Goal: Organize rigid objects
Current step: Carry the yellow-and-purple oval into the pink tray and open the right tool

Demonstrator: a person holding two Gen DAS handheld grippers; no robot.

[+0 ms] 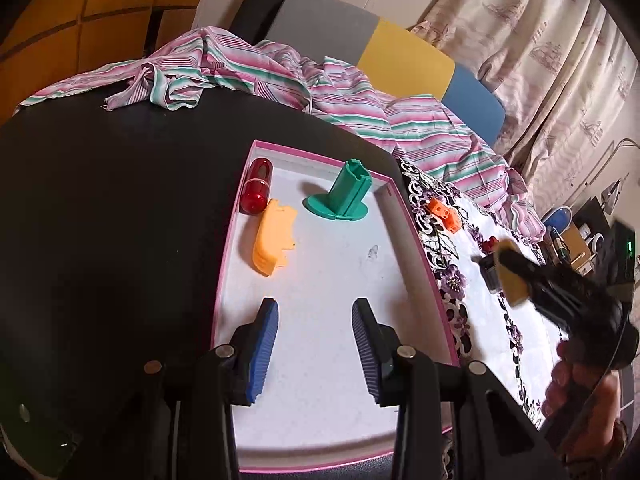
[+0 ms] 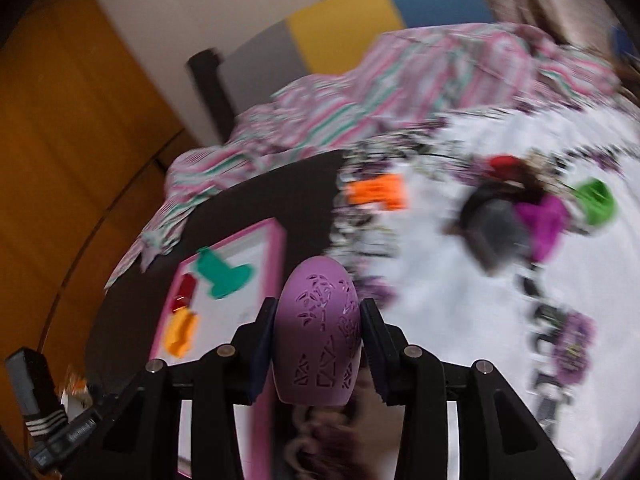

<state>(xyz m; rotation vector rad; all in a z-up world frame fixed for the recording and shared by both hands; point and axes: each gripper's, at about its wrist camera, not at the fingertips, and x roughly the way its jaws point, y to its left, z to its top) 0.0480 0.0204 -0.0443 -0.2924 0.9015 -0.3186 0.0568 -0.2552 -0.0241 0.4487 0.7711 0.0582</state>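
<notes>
My left gripper (image 1: 316,308) hangs open over the white, pink-rimmed tray (image 1: 328,276), nothing between its blue pads. In the tray lie a red capsule (image 1: 256,192), an orange-yellow flat piece (image 1: 274,248) and an upright green stand piece (image 1: 348,196). My right gripper (image 2: 318,304) is shut on a purple egg-shaped shell (image 2: 320,332) with cut-out patterns, held above the tray's right rim (image 2: 276,264). The right wrist view is blurred by motion. In the left wrist view the right gripper (image 1: 508,272) shows at the right, in a person's hand (image 1: 568,380).
On the floral cloth (image 2: 440,300) right of the tray lie an orange block (image 2: 376,192), a dark grey object (image 2: 492,224), a magenta piece (image 2: 544,220), a green piece (image 2: 596,200) and a red piece (image 2: 504,164). Striped fabric (image 1: 360,96) is heaped behind. The black tabletop (image 1: 120,220) spreads left.
</notes>
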